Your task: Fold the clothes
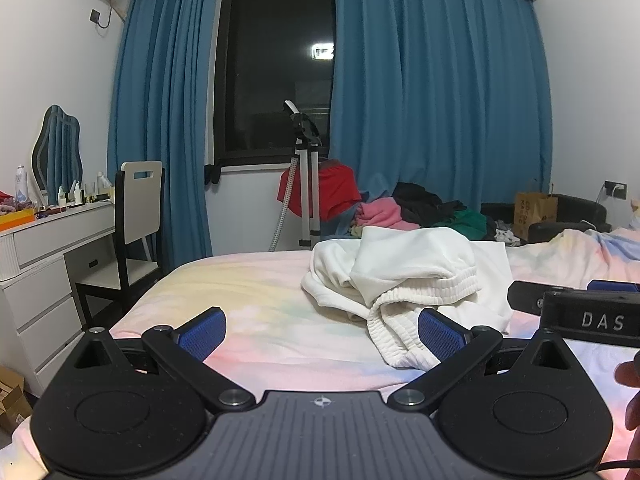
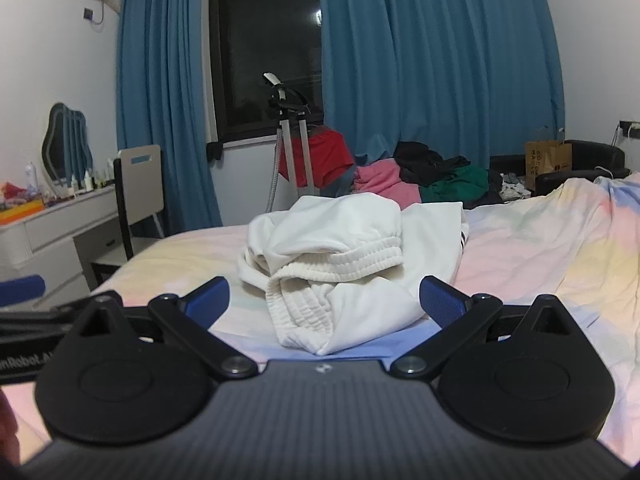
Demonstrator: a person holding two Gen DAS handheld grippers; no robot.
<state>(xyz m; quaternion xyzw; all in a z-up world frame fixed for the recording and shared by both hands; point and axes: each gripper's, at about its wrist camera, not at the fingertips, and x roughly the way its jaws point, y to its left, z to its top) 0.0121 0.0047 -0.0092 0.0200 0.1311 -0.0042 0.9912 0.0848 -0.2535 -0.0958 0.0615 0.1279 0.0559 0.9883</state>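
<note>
A white garment (image 2: pixel 332 256) lies in a crumpled heap on the bed (image 2: pixel 540 264), roughly mid-mattress, its ribbed elastic band (image 2: pixel 304 312) bunched toward the cameras and a flatter panel spread behind and to the right. Nothing about it looks folded yet: the cloth is rucked, doubled over itself at random, and no edge is squared, so the task seems to be at its very start, with spreading flat and every fold left to do. Both tools hover low over the bedsheet just short of the heap. The left hand-held gripper (image 1: pixel 322 332) has its blue pads (image 1: pixel 202 332) spread wide with nothing between them, and the garment sits ahead and to its right. The right hand-held gripper (image 2: pixel 324 304) is likewise spread wide and empty, its jaws framing the near end of the band, though not visibly touching it. Beyond the bed, a pile of pink, black and green clothes (image 2: pixel 424 180) waits by the blue curtains (image 2: pixel 432 60), with a red item (image 2: pixel 324 156) draped beside a steamer stand (image 2: pixel 294 148). The right view alone shows a dark stripe trim (image 2: pixel 463 238) at the garment's right edge. The left view alone shows the other tool's body marked "DAS" (image 1: pixel 600 320) at its right edge, and more of the worktop (image 1: pixel 52 224) with bottles and a mirror (image 1: pixel 58 148).
</note>
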